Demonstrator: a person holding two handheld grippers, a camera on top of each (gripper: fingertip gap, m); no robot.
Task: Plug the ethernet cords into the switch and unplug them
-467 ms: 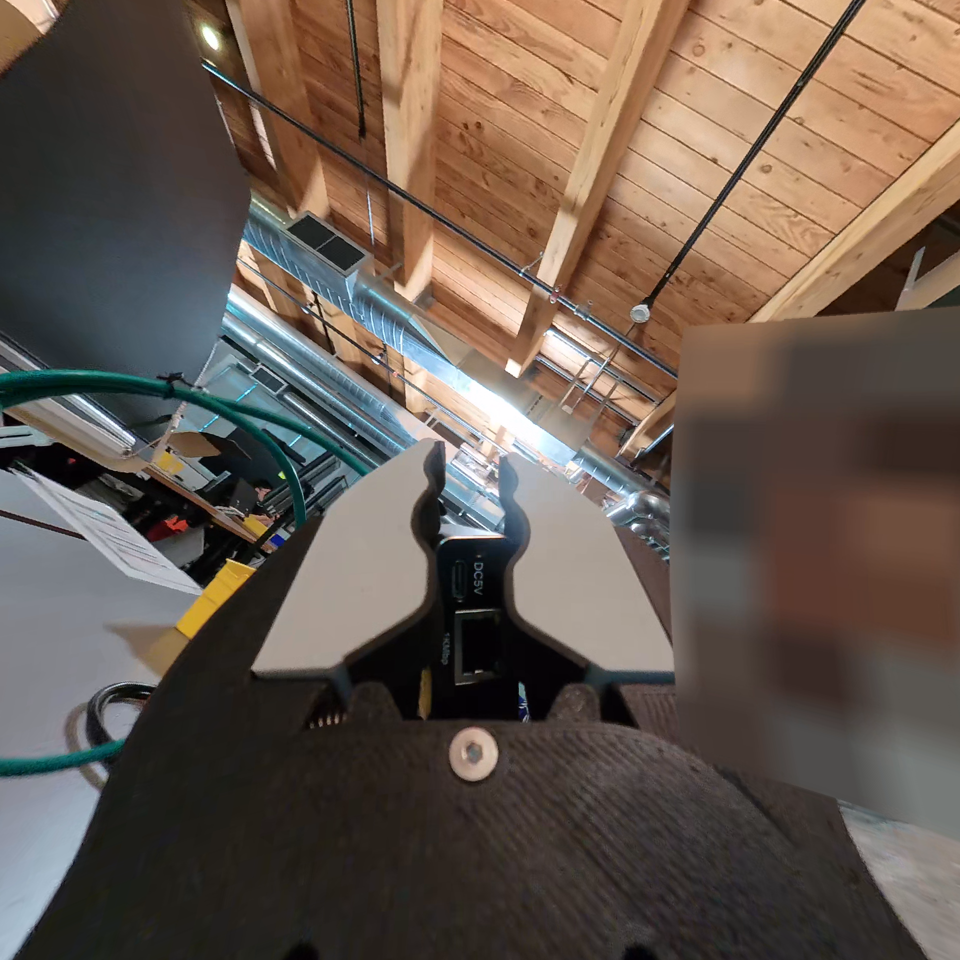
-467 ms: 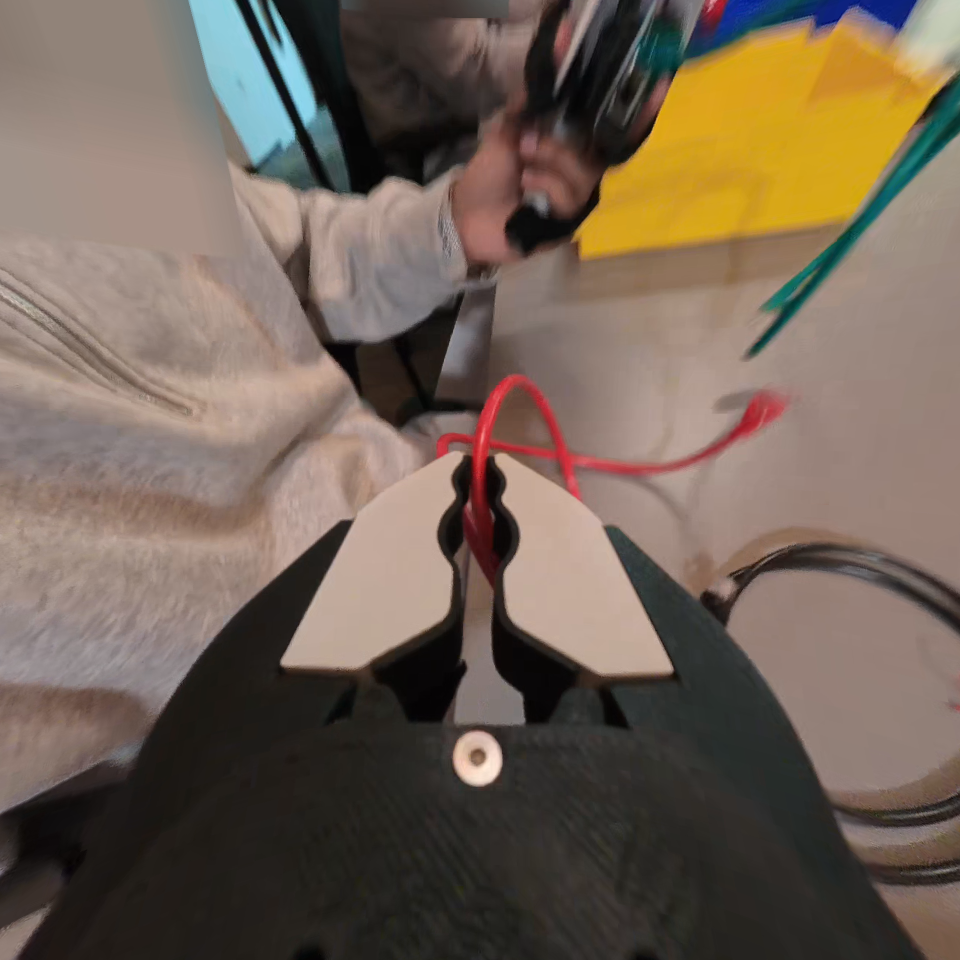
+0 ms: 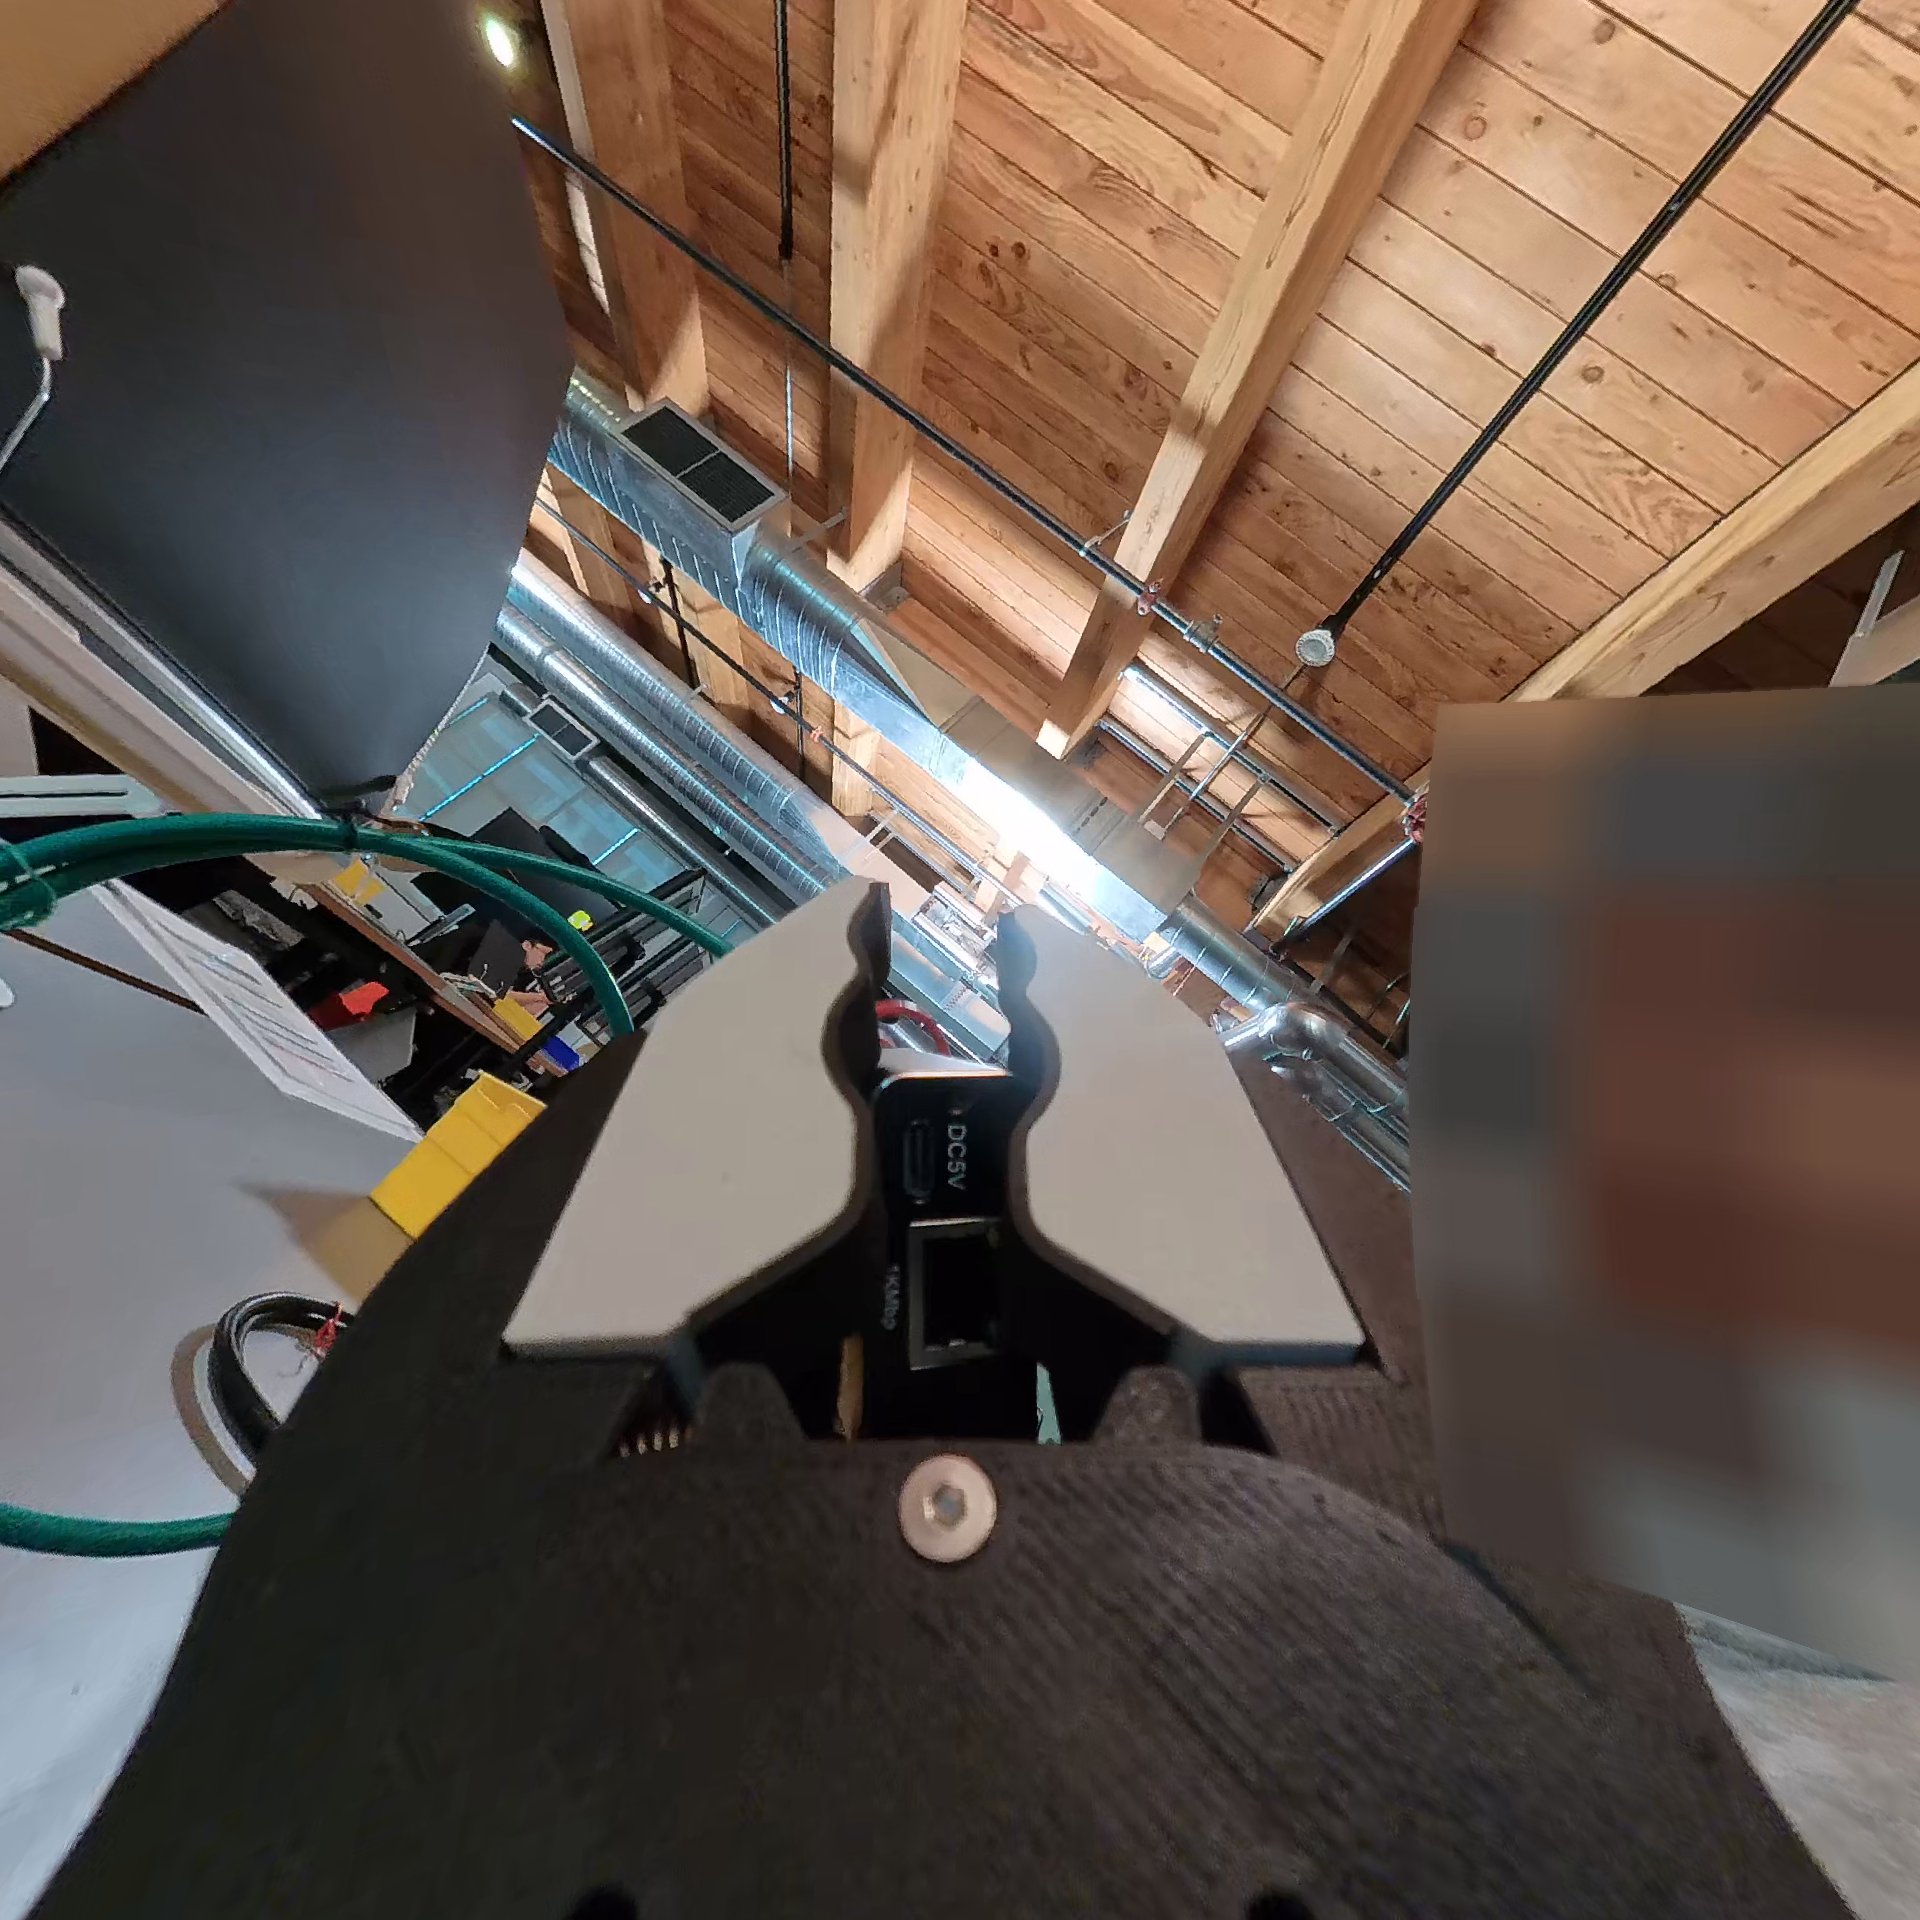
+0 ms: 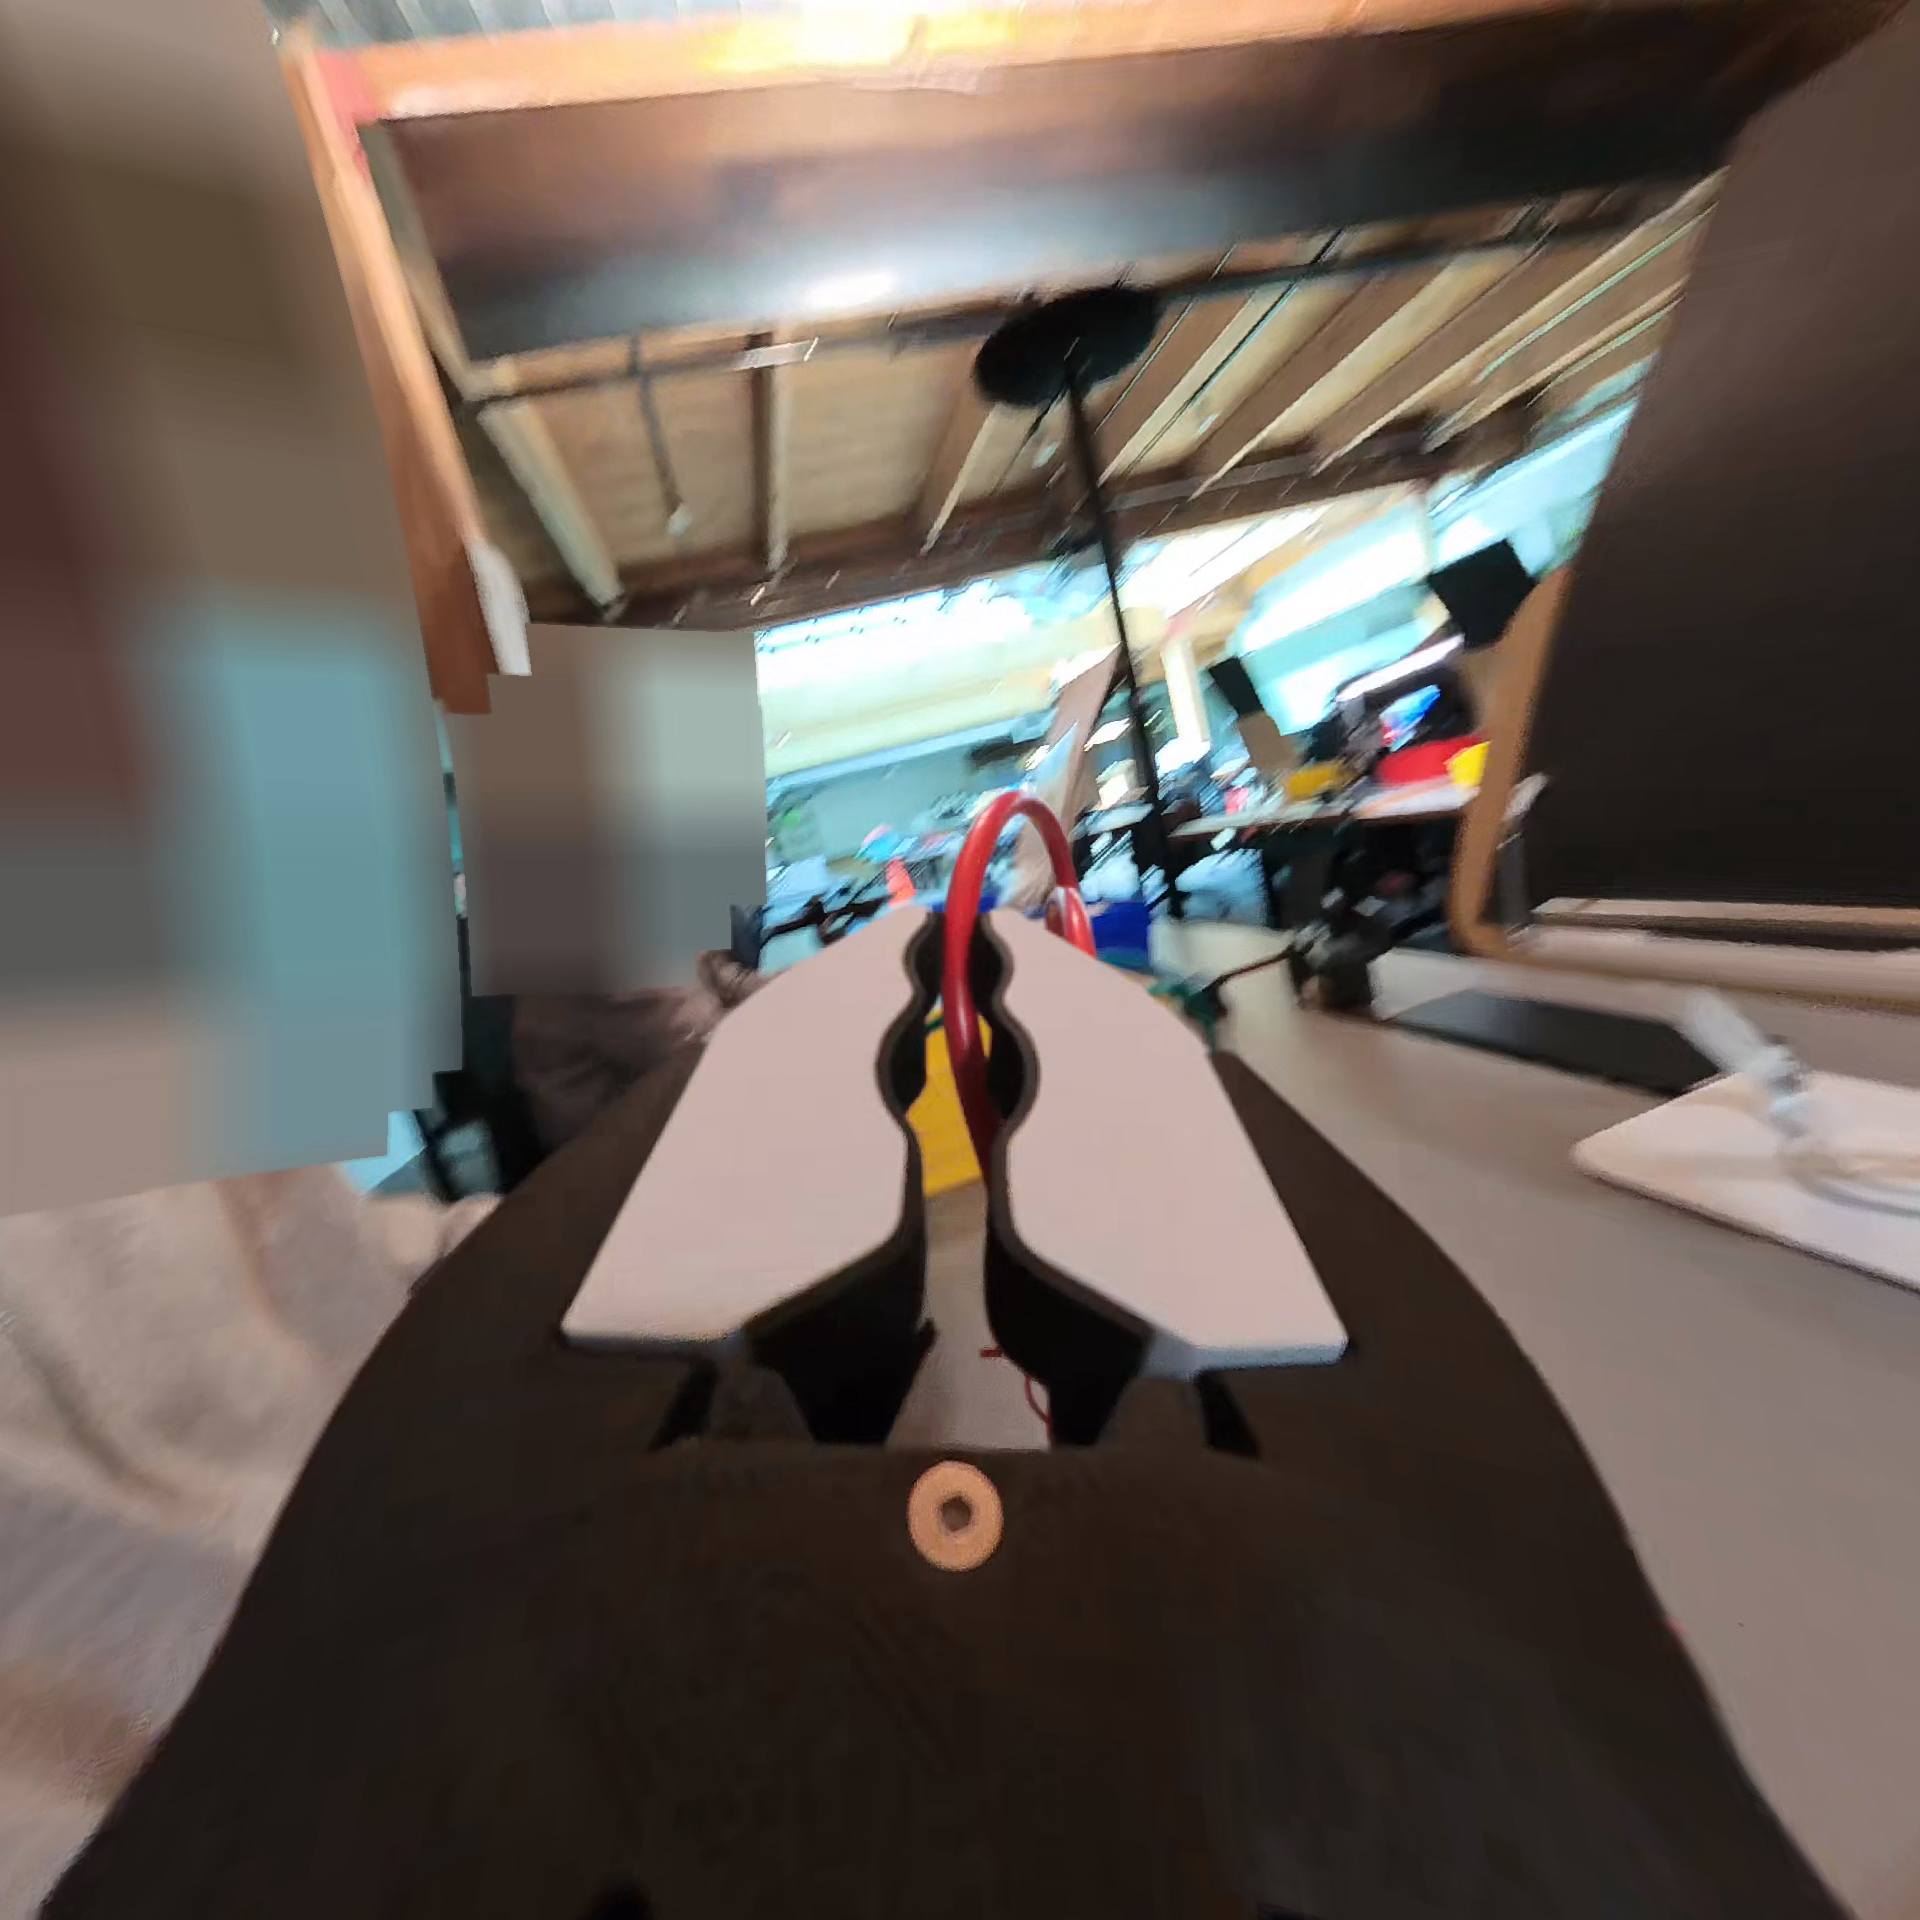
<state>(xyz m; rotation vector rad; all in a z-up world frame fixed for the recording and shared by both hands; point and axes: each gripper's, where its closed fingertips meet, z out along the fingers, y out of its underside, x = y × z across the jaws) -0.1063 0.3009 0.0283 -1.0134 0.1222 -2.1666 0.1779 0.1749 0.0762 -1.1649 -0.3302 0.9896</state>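
My left gripper (image 3: pixel 933 935) is shut on a small black switch (image 3: pixel 948 1226), held up and tilted toward the wooden ceiling. An empty ethernet port (image 3: pixel 954 1301) on the switch faces the camera. A bit of red cord (image 3: pixel 912 1013) shows behind the switch's top. Green ethernet cords (image 3: pixel 436 862) arc in from the left and pass behind the left finger. My right gripper (image 4: pixel 964 930) is shut on a red ethernet cord (image 4: pixel 966 997), which loops up above the fingertips. The right wrist view is blurred by motion.
A white table (image 3: pixel 114 1164) holds a yellow bin (image 3: pixel 457 1153), a coiled black cable (image 3: pixel 260 1361) and a sheet of paper (image 3: pixel 260 1023). In the right wrist view a white pad (image 4: pixel 1756 1174) and a dark flat item (image 4: pixel 1548 1029) lie on the table. A dark panel (image 3: pixel 260 395) stands at upper left.
The right gripper has swung up from looking down at the table to looking across the room, still holding the red cord. The left gripper and switch have shifted only slightly.
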